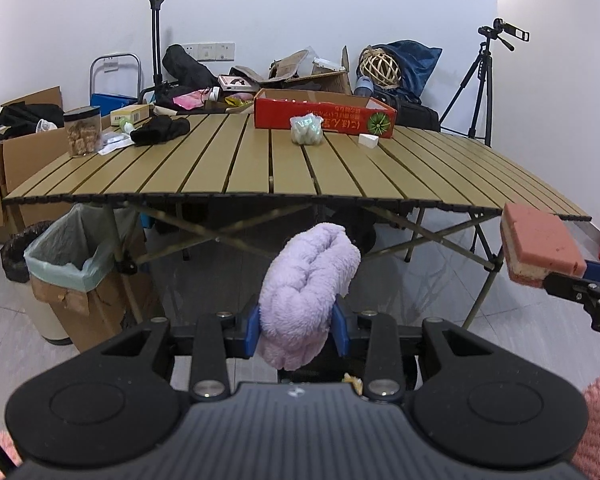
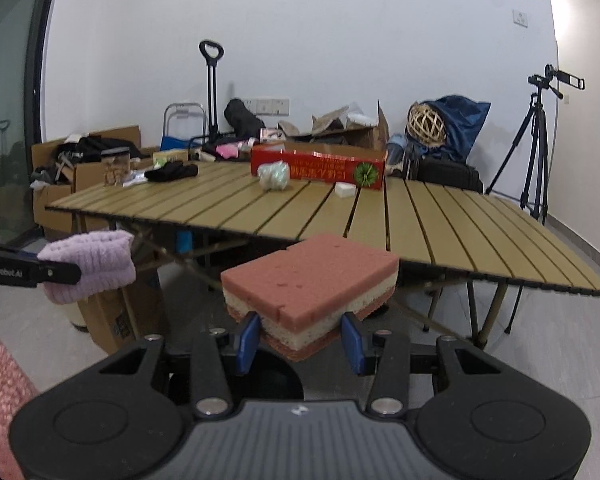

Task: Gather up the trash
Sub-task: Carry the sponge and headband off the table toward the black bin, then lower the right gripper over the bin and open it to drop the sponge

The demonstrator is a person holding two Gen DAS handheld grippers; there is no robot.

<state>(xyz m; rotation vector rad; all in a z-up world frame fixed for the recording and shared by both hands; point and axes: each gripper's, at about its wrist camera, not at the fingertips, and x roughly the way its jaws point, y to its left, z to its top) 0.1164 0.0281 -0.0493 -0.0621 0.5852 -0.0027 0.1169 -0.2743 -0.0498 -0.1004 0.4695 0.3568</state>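
My left gripper (image 1: 297, 330) is shut on a fluffy lilac cloth (image 1: 310, 284), which bulges up between its blue pads; the same lilac cloth (image 2: 90, 266) shows at the left of the right wrist view. My right gripper (image 2: 300, 340) is shut on a pink-and-cream layered sponge (image 2: 312, 288), and that sponge (image 1: 540, 246) appears at the right edge of the left wrist view. Both are held in the air in front of the slatted folding table (image 1: 228, 176). A lined bin (image 1: 70, 256) stands under the table's left corner. A crumpled pale-green bag (image 1: 307, 129) and a white block (image 1: 368, 141) lie on the table.
On the table are a red cardboard box (image 1: 324, 114), a clear jar of snacks (image 1: 83, 132) and a black cloth (image 1: 160, 130). Cardboard boxes (image 1: 28, 160) and clutter crowd the left and back. A tripod with a camera (image 1: 484, 84) stands at the right wall.
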